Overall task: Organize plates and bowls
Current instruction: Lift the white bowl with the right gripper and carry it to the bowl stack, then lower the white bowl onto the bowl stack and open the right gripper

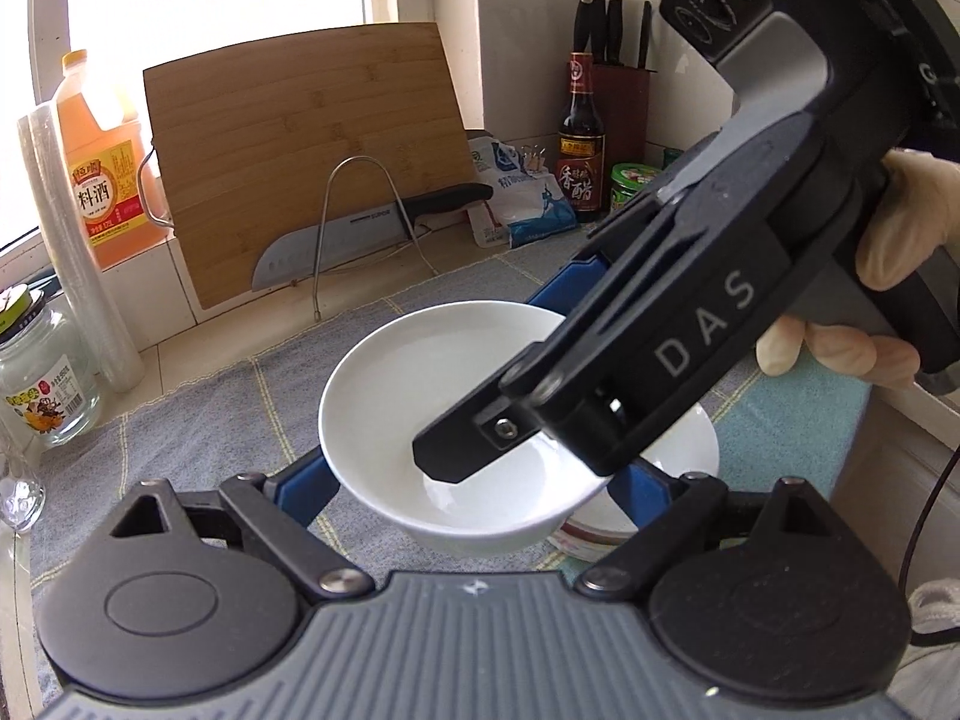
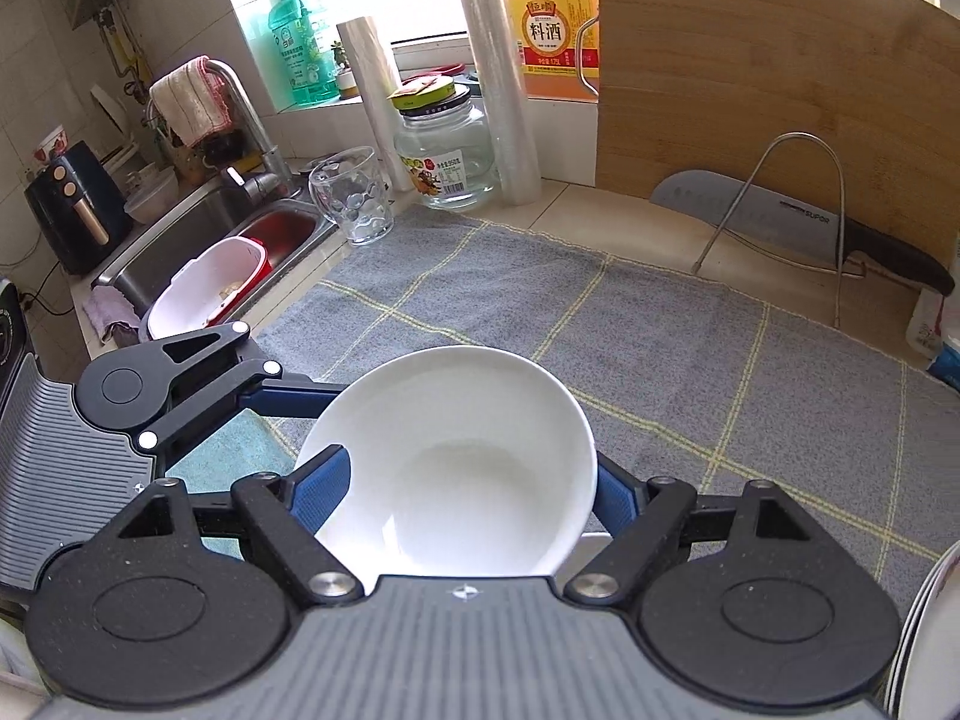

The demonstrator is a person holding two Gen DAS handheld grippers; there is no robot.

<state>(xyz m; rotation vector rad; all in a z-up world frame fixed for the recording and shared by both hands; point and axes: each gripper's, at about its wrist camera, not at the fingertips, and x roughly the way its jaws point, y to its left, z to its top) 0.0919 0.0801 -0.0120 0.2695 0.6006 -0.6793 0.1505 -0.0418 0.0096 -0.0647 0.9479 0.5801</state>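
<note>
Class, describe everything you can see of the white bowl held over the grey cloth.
The white bowl is plain, glossy, ceramic-looking, round, deep and empty. It hangs tilted above the grey checked cloth. The left tongs flank its sides with blue pads; the right tongs reach in over its rim. A plate stack shows beneath it.

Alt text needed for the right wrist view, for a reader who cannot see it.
A white bowl sits between the right gripper's blue fingers above a grey checked cloth, the left gripper beside it. Behind stand a cutting board, knife and sink.
</note>
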